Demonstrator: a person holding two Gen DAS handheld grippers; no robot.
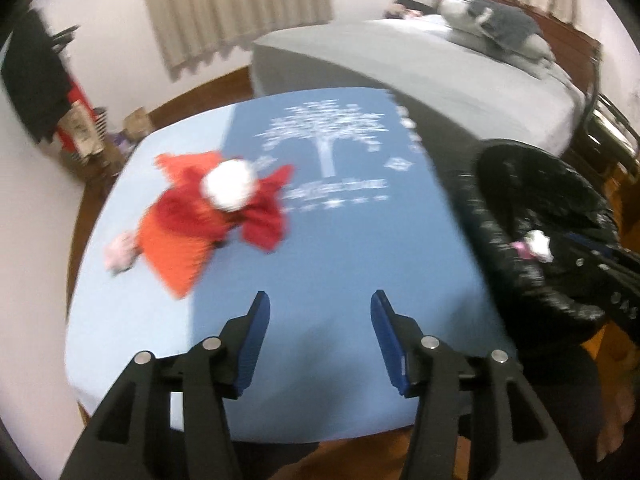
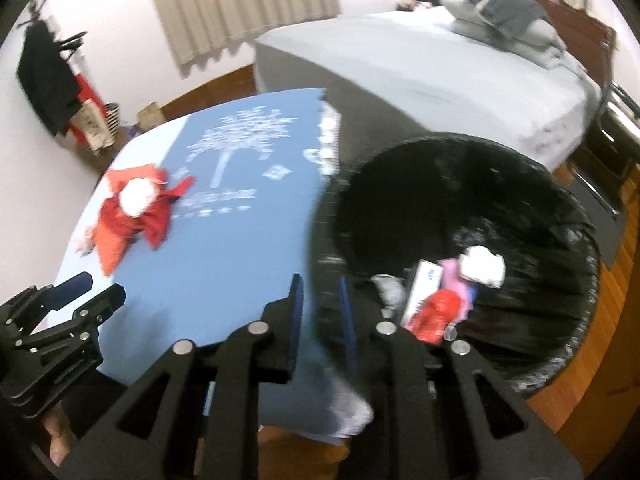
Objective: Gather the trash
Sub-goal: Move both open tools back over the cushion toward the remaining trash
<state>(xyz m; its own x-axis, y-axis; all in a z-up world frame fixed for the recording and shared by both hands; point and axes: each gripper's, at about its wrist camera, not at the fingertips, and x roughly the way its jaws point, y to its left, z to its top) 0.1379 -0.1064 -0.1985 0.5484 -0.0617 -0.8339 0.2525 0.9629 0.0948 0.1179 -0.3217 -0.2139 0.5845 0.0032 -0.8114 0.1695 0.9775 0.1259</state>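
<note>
On the blue table (image 1: 340,264) lie a crumpled white paper ball (image 1: 230,184), red and orange wrappers (image 1: 188,232) under it, and a small pink scrap (image 1: 118,254) at the left. My left gripper (image 1: 318,306) is open and empty above the table's near edge. My right gripper (image 2: 320,300) is shut on the rim of a black-lined trash bin (image 2: 520,208), holding it beside the table. The bin holds a white wad (image 2: 482,266), a red wrapper (image 2: 436,314) and a white box (image 2: 422,288). The left gripper also shows in the right wrist view (image 2: 92,288).
A grey bed (image 1: 440,64) with pillows (image 1: 496,28) stands behind the table. Clothes hang on a rack (image 1: 36,80) at the far left, with bags (image 1: 88,128) on the wooden floor below. Curtains (image 1: 232,8) cover the back wall.
</note>
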